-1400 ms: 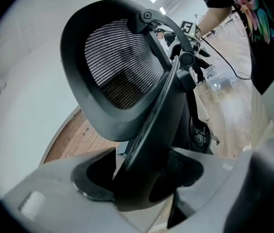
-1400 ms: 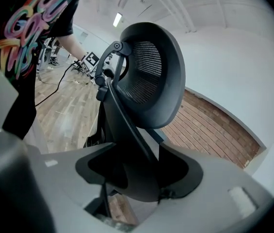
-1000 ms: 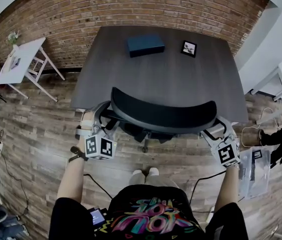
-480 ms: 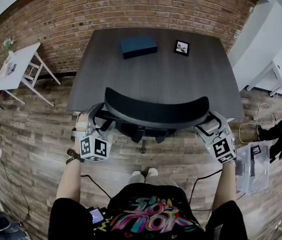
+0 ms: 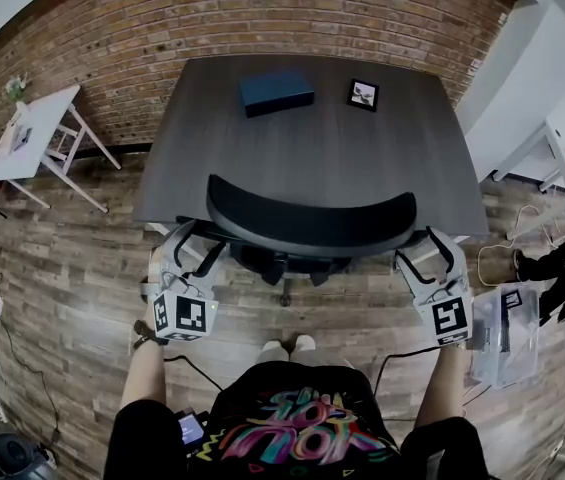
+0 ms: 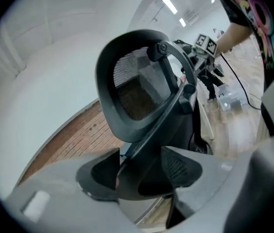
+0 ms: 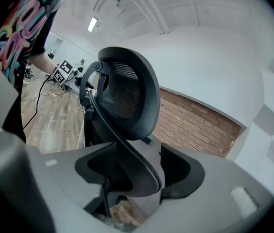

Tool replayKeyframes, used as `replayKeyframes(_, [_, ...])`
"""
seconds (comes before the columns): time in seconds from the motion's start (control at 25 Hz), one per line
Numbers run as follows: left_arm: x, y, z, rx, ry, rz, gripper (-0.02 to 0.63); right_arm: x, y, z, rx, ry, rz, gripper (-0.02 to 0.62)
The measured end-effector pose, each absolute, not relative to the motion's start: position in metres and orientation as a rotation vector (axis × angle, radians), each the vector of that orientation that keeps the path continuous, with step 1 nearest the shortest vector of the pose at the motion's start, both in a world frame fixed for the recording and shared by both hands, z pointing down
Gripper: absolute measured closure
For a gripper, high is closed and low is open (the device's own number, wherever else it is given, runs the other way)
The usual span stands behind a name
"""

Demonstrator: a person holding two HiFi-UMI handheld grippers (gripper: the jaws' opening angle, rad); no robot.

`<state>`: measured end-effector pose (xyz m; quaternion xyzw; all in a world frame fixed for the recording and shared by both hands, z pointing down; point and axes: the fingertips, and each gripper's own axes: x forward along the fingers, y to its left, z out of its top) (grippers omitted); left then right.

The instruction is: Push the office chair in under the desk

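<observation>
Chair frame (image 5: pixel 312 230) between wide jaws, left gripper (image 5: pixel 189 236), right gripper (image 5: pixel 424 244), just narrowing, pulled back

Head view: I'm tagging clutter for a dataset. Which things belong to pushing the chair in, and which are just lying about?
Job: office chair, desk.

Lying about: blue box and small picture frame on the desk, white side table, clear plastic bin on the floor.
</observation>
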<state>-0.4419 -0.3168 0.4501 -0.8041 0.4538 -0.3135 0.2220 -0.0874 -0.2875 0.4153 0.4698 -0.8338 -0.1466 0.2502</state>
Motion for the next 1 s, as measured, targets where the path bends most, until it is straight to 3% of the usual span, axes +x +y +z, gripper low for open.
replayKeyframes(0.4, [-0.422, -0.289, 0.388, -2.480, 1.569, -0.326, 0.410, -0.112, -0.264, 0.374, 1.460, -2.399, -0.407, 0.361])
replayKeyframes(0.68, [-0.416, -0.271, 0.356, -2.551, 1.618, -0.027, 0.497, -0.108, -0.245, 0.346, 1.625, -2.515, -0.383, 0.444])
replayKeyframes(1.0, [-0.391, -0.260, 0.366, -2.612, 1.606, -0.029, 0.603, -0.127, -0.232, 0.349, 1.618, -2.610, -0.300, 0.553])
